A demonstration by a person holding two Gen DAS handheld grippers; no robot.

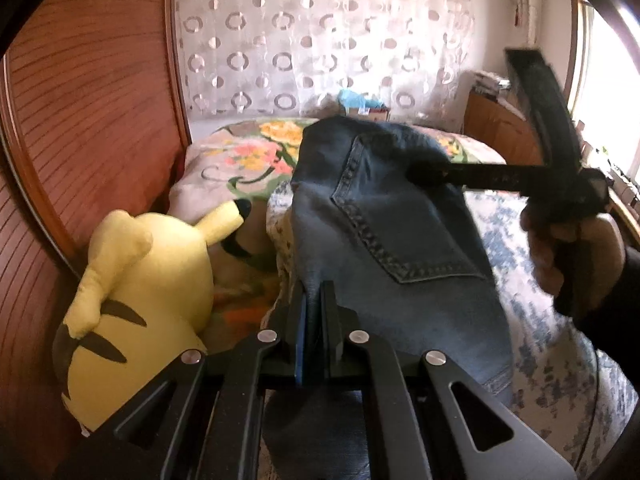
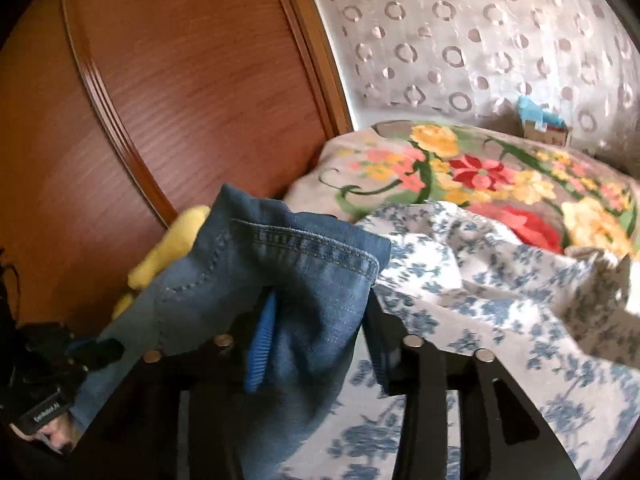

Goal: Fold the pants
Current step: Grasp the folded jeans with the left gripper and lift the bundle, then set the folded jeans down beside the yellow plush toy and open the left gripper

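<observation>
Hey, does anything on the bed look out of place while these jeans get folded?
The yellow plush toy lies tipped over by the wooden headboard, close beside the jeans, crowding the folding space.

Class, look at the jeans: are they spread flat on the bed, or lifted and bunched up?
Lifted and bunched. The jeans hang draped from the shut left hand-held gripper, back pocket showing, above the bed cover.
</observation>
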